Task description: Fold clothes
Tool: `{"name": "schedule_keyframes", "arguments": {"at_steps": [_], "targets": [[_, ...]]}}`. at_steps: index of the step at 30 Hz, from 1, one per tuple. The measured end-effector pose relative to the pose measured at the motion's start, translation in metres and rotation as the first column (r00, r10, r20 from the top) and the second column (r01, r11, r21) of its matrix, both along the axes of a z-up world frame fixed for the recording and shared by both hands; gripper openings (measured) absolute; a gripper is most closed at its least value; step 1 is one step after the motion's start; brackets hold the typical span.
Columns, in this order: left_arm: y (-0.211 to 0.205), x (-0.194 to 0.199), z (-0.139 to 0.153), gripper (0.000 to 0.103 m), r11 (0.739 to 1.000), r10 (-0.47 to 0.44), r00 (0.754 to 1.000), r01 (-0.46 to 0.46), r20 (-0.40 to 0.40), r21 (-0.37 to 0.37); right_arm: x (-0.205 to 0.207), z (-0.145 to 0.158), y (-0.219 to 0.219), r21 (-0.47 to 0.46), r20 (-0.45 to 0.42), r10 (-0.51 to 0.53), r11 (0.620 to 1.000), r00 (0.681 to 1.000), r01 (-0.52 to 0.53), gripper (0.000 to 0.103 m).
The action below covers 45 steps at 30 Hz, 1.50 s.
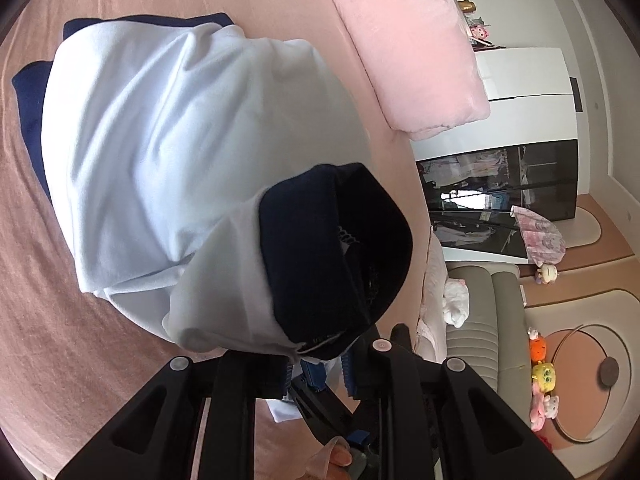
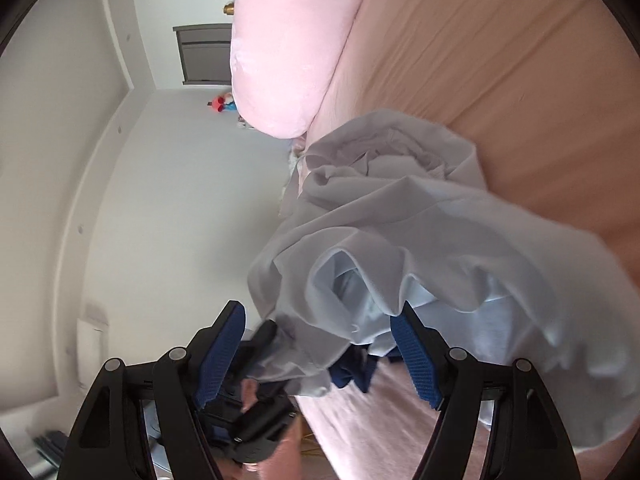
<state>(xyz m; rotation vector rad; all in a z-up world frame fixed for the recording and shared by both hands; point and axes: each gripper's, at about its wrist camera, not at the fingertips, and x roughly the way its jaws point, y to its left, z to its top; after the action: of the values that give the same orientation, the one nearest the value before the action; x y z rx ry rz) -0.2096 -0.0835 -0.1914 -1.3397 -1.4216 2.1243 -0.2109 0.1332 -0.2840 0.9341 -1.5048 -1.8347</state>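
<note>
Right now your left gripper [image 1: 320,364] is clamped on the dark navy collar [image 1: 336,256] end of the pale blue shirt [image 1: 180,140], its jaws nearly together with the cloth pinched between them. The rest of that shirt lies over the pinkish-brown bed [image 1: 60,280], roughly doubled, with its navy sleeve trim [image 1: 28,76] sticking out at the far edge. A pink pillow [image 1: 412,48] sits just beyond it.

Your right gripper [image 2: 320,344] stands wide apart; the blue pads [image 2: 224,344] press on nothing, though a loose fold of the shirt [image 2: 400,240] hangs between and in front of them. So this side looks let go, or not yet taken.

Judging by how things lie, you are mid-fold: the body looks folded over once, but the cloth seen from the right wrist is bunched and rumpled, not flat. What seems left is to lay the collar end down, square the edges and smooth the wrinkles. No other garment is clearly visible, so you cannot tell how many remain.
</note>
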Motion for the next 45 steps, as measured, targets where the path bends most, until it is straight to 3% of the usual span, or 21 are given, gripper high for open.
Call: {"name": "schedule_keyframes", "arguments": {"at_steps": [3,6,11,16,17,18,20,25,30,31,32,34,35,38,40,43,45], "targets": [[-0.001,0.001,-0.001,0.016,1.0,0.004,1.0,-0.004,-0.008,0.017,-0.015,-0.005,-0.011,-0.081,-0.011,0.089,0.993,0.996,-0.09,0.075],[-0.003,-0.001,-0.005,0.016,0.999,0.002,1.0,-0.002,-0.004,0.046,-0.026,-0.01,-0.021,-0.029,0.015,0.144,0.989,0.989,-0.144,0.075],[0.001,-0.003,-0.007,0.016,1.0,0.005,1.0,-0.005,-0.004,0.03,-0.032,-0.021,-0.024,-0.098,0.056,0.088,0.992,0.995,-0.082,0.075],[0.005,0.002,-0.016,0.015,0.999,0.012,1.0,-0.013,0.028,0.037,-0.028,-0.014,-0.031,-0.047,0.038,0.065,0.997,0.997,-0.064,0.072],[0.006,0.004,-0.017,0.015,0.999,0.007,0.999,-0.008,0.035,0.032,-0.025,-0.013,-0.031,-0.028,0.039,0.057,0.998,0.998,-0.055,0.05],[0.009,0.005,-0.016,0.015,1.0,0.0,0.999,-0.001,0.042,0.021,-0.023,-0.013,-0.031,-0.004,0.052,0.046,0.999,0.998,-0.046,0.021],[0.013,0.007,-0.015,0.015,1.0,-0.011,0.999,0.011,0.049,0.0,-0.023,-0.02,-0.034,0.007,0.093,0.05,0.999,0.994,-0.051,0.008],[0.019,0.009,-0.012,0.015,0.998,-0.056,0.996,0.057,0.07,-0.009,-0.019,-0.014,-0.028,0.004,0.073,0.033,0.999,0.997,-0.033,0.005],[0.02,0.01,-0.013,0.019,0.995,-0.084,0.993,0.078,0.088,0.069,-0.018,0.015,-0.017,0.056,-0.018,0.017,0.998,1.0,-0.016,0.004],[0.02,0.011,-0.013,0.026,0.994,-0.085,0.992,0.078,0.094,0.074,-0.018,0.022,-0.016,0.071,-0.044,0.017,0.997,0.999,-0.014,0.004],[0.018,0.012,-0.012,0.043,0.995,-0.073,0.993,0.067,0.09,0.072,-0.017,0.029,-0.014,0.087,-0.071,0.021,0.996,0.997,-0.015,0.004],[0.013,0.015,-0.008,0.066,0.998,-0.016,0.998,0.013,0.055,0.056,-0.014,0.039,-0.012,0.146,-0.11,0.018,0.989,0.994,-0.001,0.004],[0.011,0.017,-0.006,0.069,0.998,0.021,0.999,-0.022,0.033,0.058,-0.012,0.044,-0.01,0.183,-0.121,0.01,0.983,0.993,0.012,0.004],[0.004,0.019,-0.003,0.07,0.991,0.094,0.996,-0.094,0.001,0.099,-0.006,0.05,0.0,0.248,-0.125,-0.027,0.967,0.992,0.057,0.003],[-0.004,0.023,-0.004,0.071,0.988,0.105,0.994,-0.104,-0.002,0.116,0.001,0.047,0.011,0.227,-0.109,-0.048,0.971,0.993,0.072,0.003],[-0.012,0.028,-0.005,0.071,0.99,0.113,0.994,-0.112,0.001,0.09,0.008,0.045,0.03,0.213,-0.105,-0.1,0.97,0.989,0.121,0.003],[0.004,0.016,-0.002,0.071,0.99,0.117,0.993,-0.117,0.01,0.083,0.006,0.044,0.039,0.213,-0.099,-0.117,0.968,0.988,0.136,0.003]]}}
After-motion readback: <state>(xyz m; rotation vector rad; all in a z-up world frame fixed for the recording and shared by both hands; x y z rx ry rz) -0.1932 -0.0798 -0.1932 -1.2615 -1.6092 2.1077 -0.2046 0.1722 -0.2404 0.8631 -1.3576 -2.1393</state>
